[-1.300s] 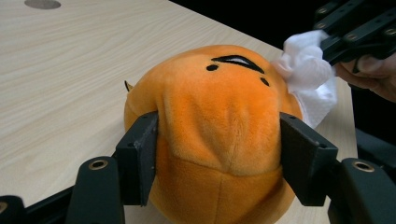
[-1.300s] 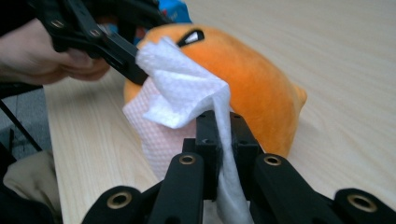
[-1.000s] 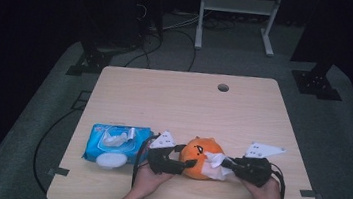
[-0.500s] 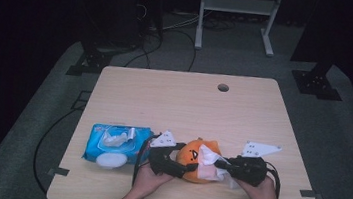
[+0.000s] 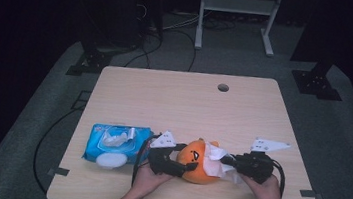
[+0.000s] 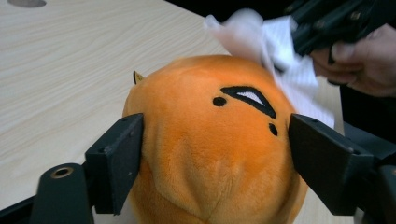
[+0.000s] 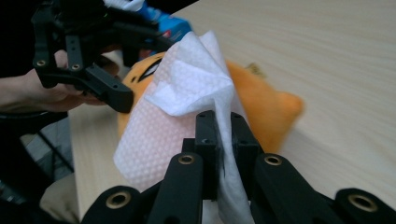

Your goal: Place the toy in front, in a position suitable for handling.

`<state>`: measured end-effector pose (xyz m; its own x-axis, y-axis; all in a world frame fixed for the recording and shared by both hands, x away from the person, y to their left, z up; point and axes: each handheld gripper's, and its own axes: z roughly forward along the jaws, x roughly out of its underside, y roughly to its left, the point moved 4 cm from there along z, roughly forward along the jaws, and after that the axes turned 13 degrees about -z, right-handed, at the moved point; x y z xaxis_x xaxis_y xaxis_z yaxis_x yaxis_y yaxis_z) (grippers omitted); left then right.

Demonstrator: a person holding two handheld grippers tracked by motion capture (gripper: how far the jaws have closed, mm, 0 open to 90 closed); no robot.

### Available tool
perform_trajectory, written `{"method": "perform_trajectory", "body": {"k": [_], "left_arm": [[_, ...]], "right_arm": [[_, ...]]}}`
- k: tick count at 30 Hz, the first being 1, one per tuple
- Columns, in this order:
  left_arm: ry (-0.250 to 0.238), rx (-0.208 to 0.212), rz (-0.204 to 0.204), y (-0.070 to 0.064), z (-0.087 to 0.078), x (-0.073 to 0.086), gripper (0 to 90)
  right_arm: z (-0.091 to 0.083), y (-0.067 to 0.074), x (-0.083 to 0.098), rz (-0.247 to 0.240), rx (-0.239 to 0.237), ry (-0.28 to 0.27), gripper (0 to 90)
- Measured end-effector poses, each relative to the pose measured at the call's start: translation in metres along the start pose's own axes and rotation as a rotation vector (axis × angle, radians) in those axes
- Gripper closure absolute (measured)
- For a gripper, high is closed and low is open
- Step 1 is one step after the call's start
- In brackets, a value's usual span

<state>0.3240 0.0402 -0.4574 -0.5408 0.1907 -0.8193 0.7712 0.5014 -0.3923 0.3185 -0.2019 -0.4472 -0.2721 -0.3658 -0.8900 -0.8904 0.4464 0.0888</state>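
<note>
An orange plush toy (image 5: 197,161) with a stitched face lies near the table's front edge. My left gripper (image 5: 184,158) reaches it from the left. In the left gripper view the plush (image 6: 210,140) bulges between both black pads (image 6: 123,158), which press its sides; the jaws have just been closing a little on it. My right gripper (image 5: 228,160) comes from the right, shut on a white wet wipe (image 5: 215,157). In the right gripper view the wipe (image 7: 177,107) drapes over the plush (image 7: 266,112), pinched between the closed jaws of the right gripper (image 7: 219,122).
A blue pack of wipes (image 5: 114,143) with its lid up lies left of the toy. The wooden table (image 5: 189,106) has a cable hole (image 5: 223,87) at the back. A white shelf frame (image 5: 238,6) and cables stand on the floor beyond.
The plush sits slightly nearer the front edge than a second ago. The wipe in the right gripper has shifted a little across the toy's right side. The hands have barely moved.
</note>
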Motion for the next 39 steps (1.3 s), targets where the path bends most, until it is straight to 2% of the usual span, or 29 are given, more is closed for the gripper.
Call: {"method": "perform_trajectory", "body": {"k": [2,5,8,11,13,14,16,18,20,21,23,25,26,27,29,31,33,35,38,39], "left_arm": [[-0.011,-0.008,0.016,-0.002,-0.001,-0.001,18.0],[-0.014,-0.005,0.006,-0.001,-0.001,-0.001,21.3],[-0.006,-0.020,0.017,0.000,-0.001,0.000,25.6],[-0.004,-0.019,0.019,0.001,-0.001,0.000,27.0],[-0.003,-0.012,0.020,0.001,-0.001,0.000,27.0],[-0.004,-0.008,0.021,0.001,-0.001,0.000,26.7],[-0.004,0.000,0.024,0.000,-0.001,-0.001,25.0],[0.005,0.006,0.016,0.000,-0.002,-0.003,19.6],[0.005,0.015,-0.012,-0.001,-0.001,-0.005,11.5],[0.012,0.012,-0.015,-0.001,-0.001,-0.006,7.8],[0.035,0.013,-0.024,-0.001,0.001,-0.004,7.8],[0.046,0.022,-0.029,-0.001,0.002,-0.002,11.4],[0.041,0.022,-0.021,-0.001,0.001,-0.002,14.5],[0.042,0.024,-0.011,-0.001,0.000,-0.001,23.0],[0.042,0.017,0.030,-0.004,0.000,-0.001,29.5],[0.036,0.012,0.077,-0.008,0.000,0.001,32.7],[0.036,0.012,0.093,-0.008,-0.001,0.002,33.8],[0.037,0.017,0.089,-0.007,-0.002,0.003,34.0],[0.033,0.021,0.082,-0.005,-0.005,0.005,33.2],[0.035,0.024,0.077,-0.005,-0.005,0.005,32.2]], "right_arm": [[0.008,0.005,0.000,-0.028,-0.006,0.035,84.0],[0.007,0.007,0.002,-0.030,-0.019,0.040,84.0],[0.005,0.003,0.009,0.007,-0.022,0.059,84.1],[0.000,-0.009,0.017,0.079,0.036,0.108,84.3],[-0.003,-0.012,0.013,0.083,0.053,0.073,84.3],[-0.004,-0.011,0.008,0.081,0.046,0.042,84.3],[-0.001,-0.011,0.001,0.060,0.046,0.020,84.2],[0.006,-0.009,0.000,0.056,0.019,0.036,84.1],[0.011,-0.004,0.004,0.036,-0.004,0.054,84.1],[0.011,0.001,0.004,0.027,-0.038,0.052,84.0],[0.010,0.011,0.007,0.012,-0.091,0.062,83.8],[0.008,0.017,0.008,-0.002,-0.106,0.075,83.8],[0.006,0.018,0.007,-0.016,-0.092,0.076,83.7],[0.003,0.018,0.002,-0.039,-0.075,0.056,83.8],[0.001,0.018,-0.009,-0.057,-0.046,0.008,83.7],[0.003,0.017,-0.015,-0.085,-0.007,-0.011,83.5],[0.008,0.015,-0.015,-0.103,0.011,0.005,83.3],[0.011,0.010,-0.009,-0.083,0.017,0.020,83.5],[0.006,-0.005,0.002,-0.016,0.073,0.063,83.9],[0.004,-0.009,0.004,0.011,0.084,0.058,83.9]]}}
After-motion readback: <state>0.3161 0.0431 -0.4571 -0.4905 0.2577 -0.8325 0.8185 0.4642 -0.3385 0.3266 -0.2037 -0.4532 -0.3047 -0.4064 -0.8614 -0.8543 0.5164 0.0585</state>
